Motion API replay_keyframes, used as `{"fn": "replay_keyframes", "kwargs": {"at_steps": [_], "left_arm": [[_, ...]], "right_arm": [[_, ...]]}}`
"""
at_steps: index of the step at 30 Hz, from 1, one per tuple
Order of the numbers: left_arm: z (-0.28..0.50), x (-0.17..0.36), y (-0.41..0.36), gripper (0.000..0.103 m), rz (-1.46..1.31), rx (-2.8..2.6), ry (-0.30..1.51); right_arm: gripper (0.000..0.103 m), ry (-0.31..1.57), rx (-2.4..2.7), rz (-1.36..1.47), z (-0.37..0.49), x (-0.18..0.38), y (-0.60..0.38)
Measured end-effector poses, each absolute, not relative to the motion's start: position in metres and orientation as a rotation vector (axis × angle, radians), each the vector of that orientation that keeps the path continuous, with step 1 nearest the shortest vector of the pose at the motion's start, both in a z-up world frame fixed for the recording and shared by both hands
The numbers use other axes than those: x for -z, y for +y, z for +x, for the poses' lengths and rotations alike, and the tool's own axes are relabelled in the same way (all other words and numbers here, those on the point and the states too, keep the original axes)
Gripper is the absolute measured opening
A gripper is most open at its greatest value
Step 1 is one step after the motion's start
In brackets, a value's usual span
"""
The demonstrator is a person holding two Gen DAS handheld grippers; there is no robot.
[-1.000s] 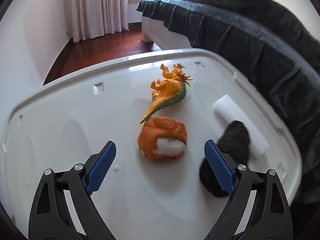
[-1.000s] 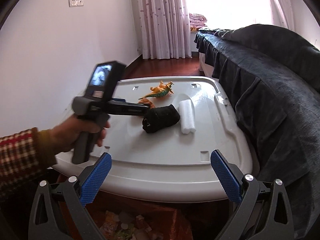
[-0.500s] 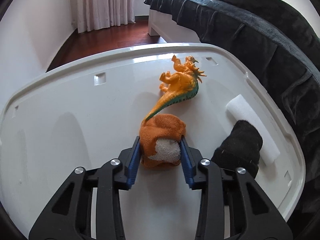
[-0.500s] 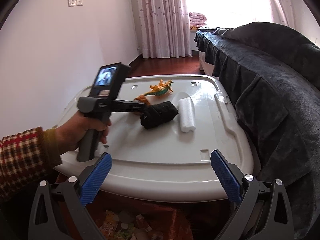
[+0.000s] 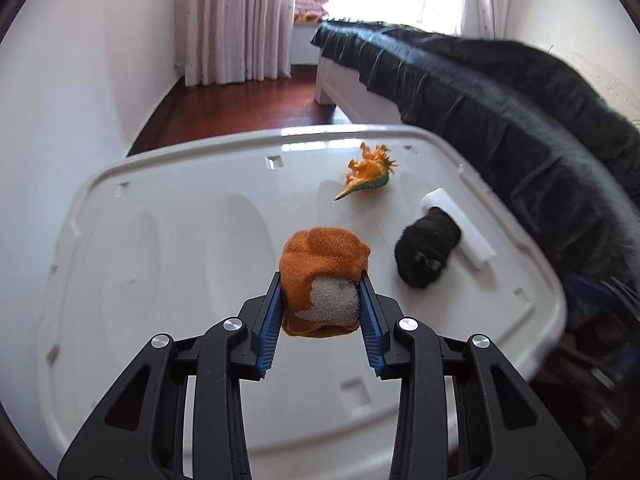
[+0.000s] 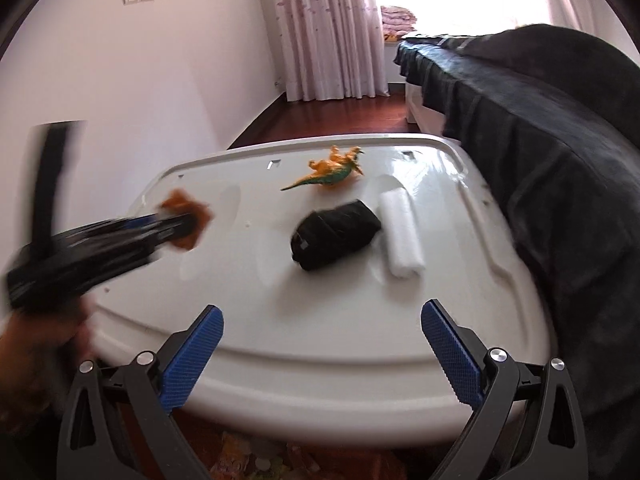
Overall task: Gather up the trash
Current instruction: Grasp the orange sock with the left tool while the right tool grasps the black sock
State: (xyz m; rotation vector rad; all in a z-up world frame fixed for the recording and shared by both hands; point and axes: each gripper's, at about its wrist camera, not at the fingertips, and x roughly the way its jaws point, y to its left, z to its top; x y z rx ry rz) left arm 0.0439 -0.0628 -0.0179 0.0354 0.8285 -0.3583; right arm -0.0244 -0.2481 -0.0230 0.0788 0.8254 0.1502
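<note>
Left gripper: closed on one orange knit bundle with a white patch, blue pads pressing both sides, held above the white lid. Right gripper: jaws wide apart, nothing between them, at the lid's near edge. On the lid: one black rolled bundle touching one white roll; one orange toy dinosaur beyond, apart. One dark-covered bed alongside.

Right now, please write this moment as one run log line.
left gripper: shut on orange sock | right gripper: open, empty | black sock, toy dinosaur: on white lid
</note>
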Motion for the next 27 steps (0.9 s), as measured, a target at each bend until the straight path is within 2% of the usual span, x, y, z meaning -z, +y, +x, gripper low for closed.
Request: {"fn": "replay_keyframes", "kwargs": {"at_steps": [9, 16, 19, 20, 21, 27], "left_arm": [[0.005, 0.010, -0.034, 0.035, -0.019, 0.378, 0.803], [0.005, 0.011, -0.032, 0.035, -0.040, 0.398, 0.801], [0.004, 0.009, -0.036, 0.035, -0.032, 0.409, 0.791], [0.003, 0.010, -0.036, 0.035, -0.036, 0.413, 0.794], [0.004, 0.011, -0.037, 0.035, -0.042, 0.417, 0.800], [0.006, 0.014, -0.041, 0.035, -0.059, 0.431, 0.811]], "right_arm": [[0.098, 0.885, -0.046, -0.051, 0.074, 0.063, -0.213], [0.097, 0.925, -0.005, -0.140, 0.106, 0.081, -0.205], [0.088, 0.933, 0.001, -0.180, 0.108, 0.088, -0.203], [0.077, 0.931, 0.004, -0.193, 0.108, 0.088, -0.202], [0.071, 0.926, 0.003, -0.211, 0.108, 0.088, -0.200], [0.058, 0.882, -0.041, -0.244, 0.096, 0.079, -0.195]]}}
